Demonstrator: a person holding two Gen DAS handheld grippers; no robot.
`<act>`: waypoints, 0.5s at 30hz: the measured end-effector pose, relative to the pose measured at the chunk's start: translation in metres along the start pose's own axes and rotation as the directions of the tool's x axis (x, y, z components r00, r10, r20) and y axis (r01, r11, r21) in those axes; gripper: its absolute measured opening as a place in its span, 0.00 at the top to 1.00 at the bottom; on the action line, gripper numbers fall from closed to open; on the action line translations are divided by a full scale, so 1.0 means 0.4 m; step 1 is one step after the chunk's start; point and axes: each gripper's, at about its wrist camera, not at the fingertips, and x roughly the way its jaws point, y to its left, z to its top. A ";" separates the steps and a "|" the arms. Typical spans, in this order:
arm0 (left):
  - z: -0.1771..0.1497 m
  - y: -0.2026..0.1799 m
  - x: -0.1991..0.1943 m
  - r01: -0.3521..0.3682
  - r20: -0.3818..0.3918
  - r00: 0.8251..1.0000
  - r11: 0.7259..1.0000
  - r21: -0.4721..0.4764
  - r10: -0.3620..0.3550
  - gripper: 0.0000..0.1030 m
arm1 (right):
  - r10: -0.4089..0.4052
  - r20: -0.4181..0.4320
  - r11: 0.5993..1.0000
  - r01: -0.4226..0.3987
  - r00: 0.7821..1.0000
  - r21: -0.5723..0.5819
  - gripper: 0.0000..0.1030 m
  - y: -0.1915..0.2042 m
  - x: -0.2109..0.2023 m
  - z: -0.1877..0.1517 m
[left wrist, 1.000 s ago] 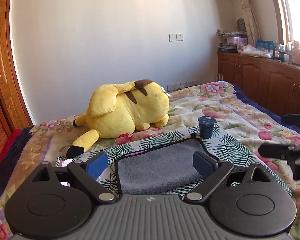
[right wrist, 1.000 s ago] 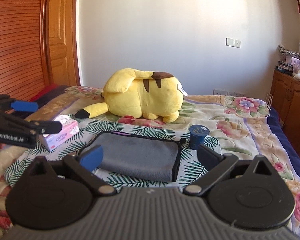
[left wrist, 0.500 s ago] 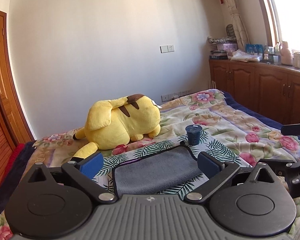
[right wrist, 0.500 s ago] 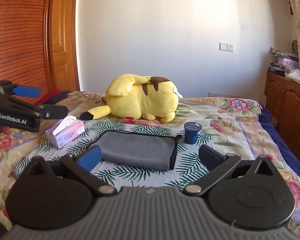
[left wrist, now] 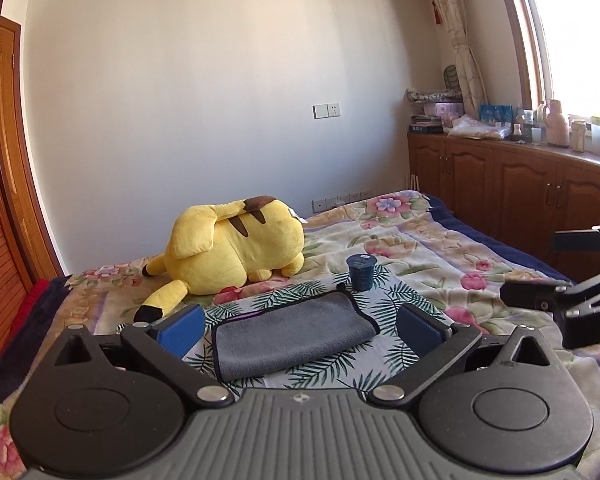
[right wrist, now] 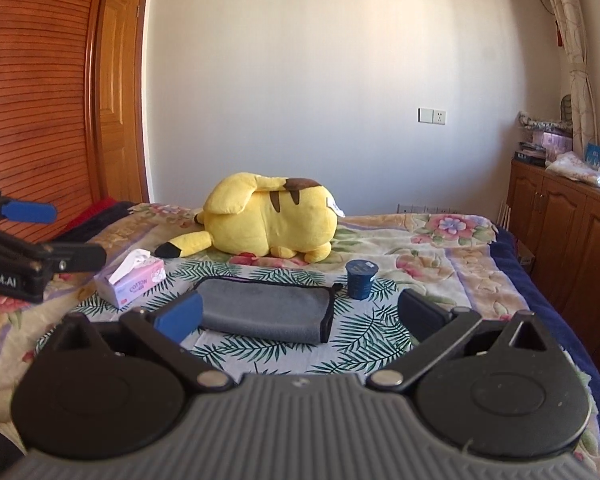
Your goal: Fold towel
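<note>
Towel: a grey towel (left wrist: pixel 294 336) with dark edging lies folded flat on the leaf-print cloth (right wrist: pixel 364 332) spread over the bed (left wrist: pixel 432 248); in the right wrist view the towel (right wrist: pixel 262 308) shows a thick rolled fold along its near edge.
Left hand-held gripper: released, its blue-padded fingers spread wide (left wrist: pixel 300 324) and holding nothing; it hangs above the bed, apart from the towel, which shows in the gap between the fingers at 12 o'clock.
Right hand-held gripper: released as well, fingers wide apart (right wrist: pixel 300 314), nothing between them; the towel sits toward 11 o'clock of its view, not touched.
Each seen from the other: the right hand-held gripper enters the left wrist view at 3 o'clock; the left one enters the right wrist view at 9 o'clock, with a blue pad showing.
Cup: a small dark blue cup (left wrist: pixel 362 272) stands upright on the leaf-print cloth just beyond the towel's far right corner, near it but apart.
Plush: a yellow plush toy (left wrist: pixel 228 246) lies on its side behind the towel, tail pointing toward 8 o'clock.
Tissue box: a pink tissue box (right wrist: pixel 134 282) rests to the towel's left, at 10 o'clock in the right wrist view.
Cabinets: wooden cabinets (left wrist: pixel 520 188) line the wall at 2 o'clock.
</note>
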 end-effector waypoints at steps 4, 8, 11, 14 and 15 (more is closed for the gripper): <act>-0.022 -0.010 -0.021 -0.008 -0.008 1.000 1.000 -0.002 0.008 0.16 | 0.001 0.016 1.000 -0.001 1.000 -0.005 0.00 0.004 -0.024 0.002; -0.041 -0.010 -0.043 -0.002 0.007 1.000 1.000 -0.021 0.003 0.16 | -0.005 0.027 1.000 0.005 1.000 -0.007 0.00 0.010 -0.039 -0.003; -0.055 -0.009 -0.058 -0.003 0.014 1.000 0.999 -0.037 0.004 0.16 | -0.011 0.022 1.000 0.011 1.000 -0.013 0.00 0.018 -0.044 -0.010; -0.071 -0.011 -0.072 -0.023 0.019 1.000 0.998 -0.050 0.024 0.16 | -0.005 0.027 1.000 0.006 1.000 -0.015 0.00 0.024 -0.055 -0.020; -0.077 -0.013 -0.076 -0.033 0.020 0.999 0.998 -0.050 0.034 0.16 | -0.006 0.030 1.000 0.006 1.000 -0.015 0.00 0.027 -0.058 -0.024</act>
